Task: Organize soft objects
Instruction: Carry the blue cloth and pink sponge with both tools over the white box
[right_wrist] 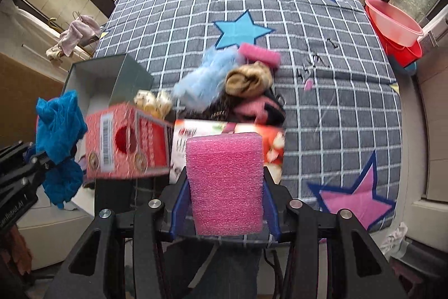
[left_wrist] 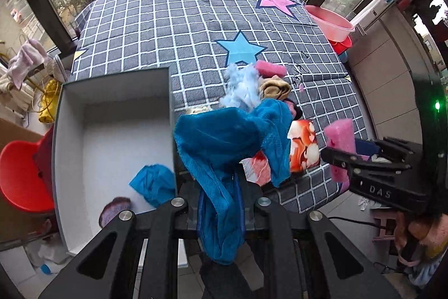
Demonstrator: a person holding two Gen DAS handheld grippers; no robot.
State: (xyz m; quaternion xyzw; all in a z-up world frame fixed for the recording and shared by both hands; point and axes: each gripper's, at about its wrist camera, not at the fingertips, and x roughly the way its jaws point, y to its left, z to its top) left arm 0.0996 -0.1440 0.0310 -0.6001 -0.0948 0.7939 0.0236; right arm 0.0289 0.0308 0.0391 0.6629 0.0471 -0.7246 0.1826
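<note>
My left gripper (left_wrist: 221,187) is shut on a blue mesh cloth (left_wrist: 224,142) and holds it in the air beside the right wall of a grey box (left_wrist: 112,80). Another blue cloth (left_wrist: 154,184) and a purple knitted piece (left_wrist: 114,210) lie inside the box. My right gripper (right_wrist: 224,187) is shut on a pink foam block (right_wrist: 225,184); it also shows in the left wrist view (left_wrist: 340,142). On the checked bed lies a pile: light blue fluff (right_wrist: 201,80), a tan sock bundle (right_wrist: 249,80), a second pink foam piece (right_wrist: 260,53).
A red printed carton (right_wrist: 126,142) and a floral packet (right_wrist: 271,147) lie at the bed's near edge. Pink and red basins (right_wrist: 394,27) stand at the right of the bed. A red chair (left_wrist: 25,173) stands left of the box. Windows lie behind the bed.
</note>
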